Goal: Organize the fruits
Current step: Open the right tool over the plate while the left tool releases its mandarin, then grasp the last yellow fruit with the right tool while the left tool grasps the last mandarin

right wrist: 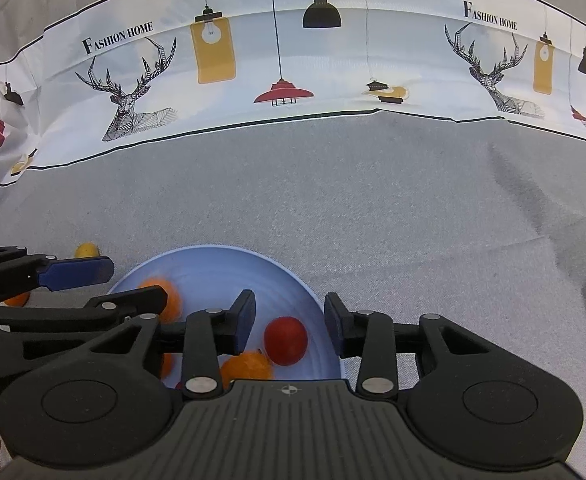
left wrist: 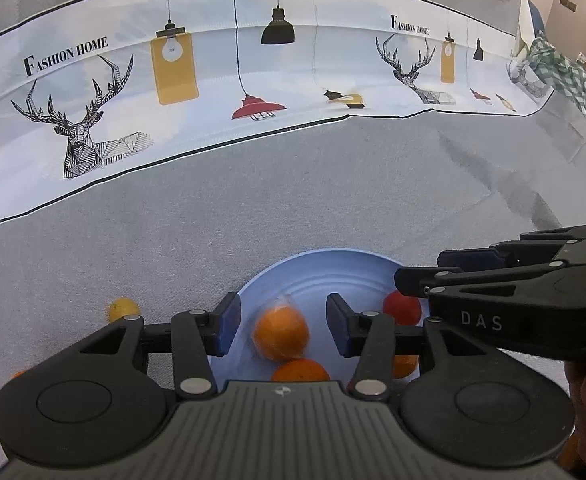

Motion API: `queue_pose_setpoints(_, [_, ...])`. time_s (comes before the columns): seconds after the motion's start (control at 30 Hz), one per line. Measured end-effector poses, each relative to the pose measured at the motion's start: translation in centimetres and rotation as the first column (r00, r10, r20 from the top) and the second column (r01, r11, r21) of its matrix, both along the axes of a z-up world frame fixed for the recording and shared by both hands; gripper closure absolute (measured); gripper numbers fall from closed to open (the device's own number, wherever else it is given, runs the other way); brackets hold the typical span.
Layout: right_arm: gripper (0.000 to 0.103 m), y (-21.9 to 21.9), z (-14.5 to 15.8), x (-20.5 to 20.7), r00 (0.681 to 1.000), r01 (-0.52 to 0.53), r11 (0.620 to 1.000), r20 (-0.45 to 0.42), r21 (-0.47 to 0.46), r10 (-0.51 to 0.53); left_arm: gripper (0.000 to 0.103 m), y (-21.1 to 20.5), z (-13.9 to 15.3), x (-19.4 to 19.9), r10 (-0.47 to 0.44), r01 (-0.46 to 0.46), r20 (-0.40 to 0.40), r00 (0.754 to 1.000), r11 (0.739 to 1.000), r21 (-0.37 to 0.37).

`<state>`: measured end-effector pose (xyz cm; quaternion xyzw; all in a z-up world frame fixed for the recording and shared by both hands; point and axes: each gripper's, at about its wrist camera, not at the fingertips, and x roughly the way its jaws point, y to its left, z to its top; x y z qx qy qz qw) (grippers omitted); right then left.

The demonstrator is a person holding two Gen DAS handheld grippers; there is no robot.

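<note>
Pale blue plate [right wrist: 213, 264] holds orange fruits [left wrist: 280, 332] and a red one [right wrist: 285, 340]; beside it, grey cloth [right wrist: 333, 200] and a yellow fruit [left wrist: 123, 309].

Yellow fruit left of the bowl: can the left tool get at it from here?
Probably yes. The yellow fruit sits alone on the grey cloth outside the blue bowl, and the left tool is open.

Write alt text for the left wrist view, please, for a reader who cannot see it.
The left gripper hangs open over a blue plate on a grey cloth, with an orange below the gap between its fingers. More oranges and a red fruit lie on the plate, a yellow fruit lies beside it, and the right gripper reaches in from the right.
</note>
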<state>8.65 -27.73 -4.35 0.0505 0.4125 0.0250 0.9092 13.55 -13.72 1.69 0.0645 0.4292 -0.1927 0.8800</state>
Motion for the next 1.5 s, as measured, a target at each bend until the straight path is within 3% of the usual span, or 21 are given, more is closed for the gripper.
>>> queue_pose_setpoints(0.4, [0.062, 0.2, 0.2, 0.0, 1.0, 0.005, 1.0, 0.005, 0.0, -0.004, 0.054, 0.6, 0.7, 0.1, 0.018, -0.018, 0.006, 1.0, 1.0, 0.002])
queue_pose_setpoints(0.6, [0.062, 1.1, 1.1, 0.5, 1.0, -0.005, 1.0, 0.022, 0.008, 0.005, 0.064, 2.1, 1.4, 0.6, 0.084, -0.084, 0.006, 0.996, 0.996, 0.019])
queue_pose_setpoints(0.9, [0.062, 4.3, 2.6, 1.8, 0.998, -0.042, 0.999, 0.038, 0.029, 0.041, 0.064, 5.5, 2.1, 1.5, 0.207, -0.207, 0.003, 0.978, 0.978, 0.04])
queue_pose_setpoints(1.17, [0.062, 8.0, 3.6, 3.2, 0.995, -0.082, 0.995, 0.053, 0.059, 0.078, 0.063, 9.9, 1.7, 2.6, 0.346, -0.342, -0.025, 0.938, 0.934, 0.1])
queue_pose_setpoints(1.4, [0.062, 11.7, 3.5, 4.8, 0.992, -0.117, 0.988, 0.054, 0.106, 0.112, 0.06, 15.2, 1.0, 3.6, 0.459, -0.447, -0.117, 0.881, 0.887, 0.115])
queue_pose_setpoints(1.5, [0.062, 13.3, 3.0, 5.5, 0.991, -0.13, 0.984, 0.048, 0.124, 0.125, 0.06, 16.6, 0.4, 3.6, 0.473, -0.46, -0.16, 0.867, 0.881, 0.11])
